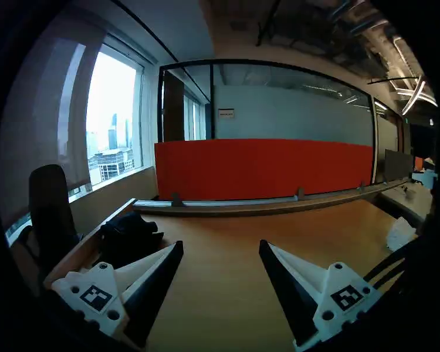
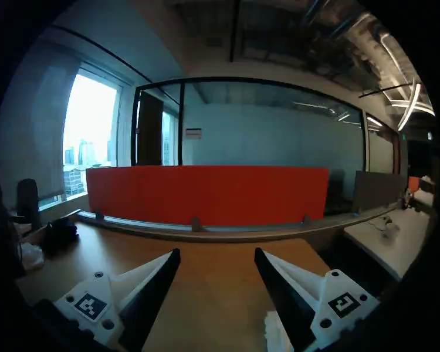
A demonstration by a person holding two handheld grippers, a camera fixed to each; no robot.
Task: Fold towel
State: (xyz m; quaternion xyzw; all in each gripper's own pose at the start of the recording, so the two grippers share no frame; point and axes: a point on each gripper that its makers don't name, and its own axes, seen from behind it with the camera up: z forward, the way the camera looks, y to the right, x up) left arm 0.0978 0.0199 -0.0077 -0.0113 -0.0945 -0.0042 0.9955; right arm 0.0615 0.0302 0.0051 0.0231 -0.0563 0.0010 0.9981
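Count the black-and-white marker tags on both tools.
4. Left tool: left-finger tag, right-finger tag. Right tool: left-finger tag, right-finger tag. More may sit on faces hidden from these views.

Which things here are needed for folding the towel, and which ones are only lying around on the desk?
For the job:
- white crumpled cloth, probably the towel
- left gripper, open
- right gripper, open

Only lying about:
- black soft bag on the desk
- black office chair
- red divider panel
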